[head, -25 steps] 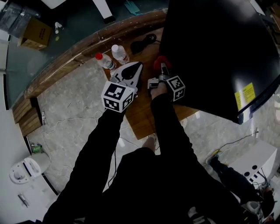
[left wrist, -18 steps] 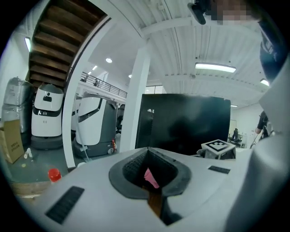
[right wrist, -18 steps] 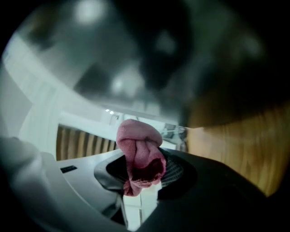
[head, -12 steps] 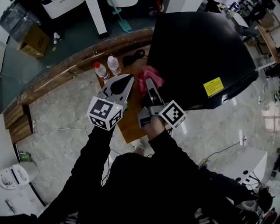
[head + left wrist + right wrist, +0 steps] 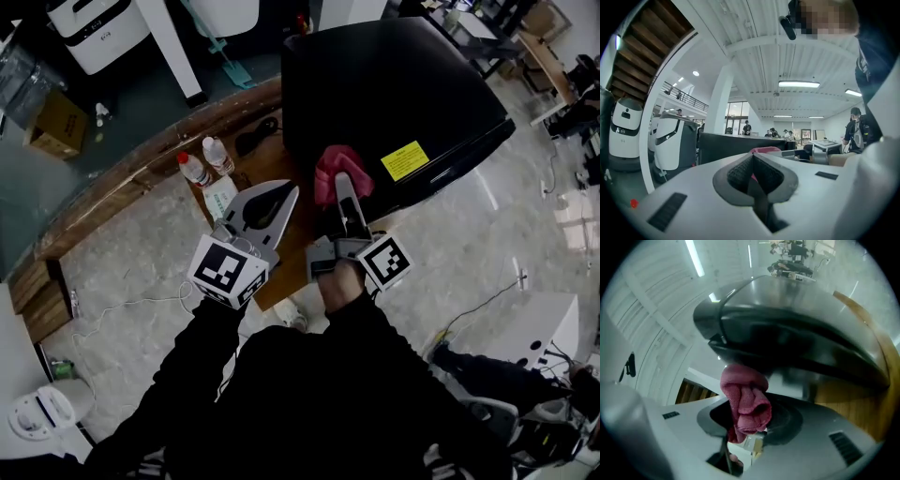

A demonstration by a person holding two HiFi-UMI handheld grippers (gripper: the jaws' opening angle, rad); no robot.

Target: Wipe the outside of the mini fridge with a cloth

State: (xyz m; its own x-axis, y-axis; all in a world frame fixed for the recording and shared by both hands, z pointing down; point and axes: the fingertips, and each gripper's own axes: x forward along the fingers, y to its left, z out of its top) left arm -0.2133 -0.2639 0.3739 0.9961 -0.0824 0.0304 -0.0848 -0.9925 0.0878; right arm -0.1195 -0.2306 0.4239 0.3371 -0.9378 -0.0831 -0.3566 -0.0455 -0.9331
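Pink cloth: bunched wad clamped in the fingers of the right gripper, sticking out past the tips.
Cloth contact: at the near edge of the mini fridge, just left of the yellow sticker; touching or just short of it, hard to say.
Other fingers: closed together with nothing between them; left gripper held just left of the right one, apart from the fridge.
Mini fridge: black and glossy, standing on the right part of the wooden counter.
Step in hand: probably a wiping stroke along the near edge of the black panel.
Next move: likely steady pressure and a sweep over the bare panel farther off, then the other sides; firm grip needed so the wad does not slip out.
Two bottles: clear, capped, upright at the counter's left, well apart from the cloth; contents not readable.
Fridge interior: not shown.
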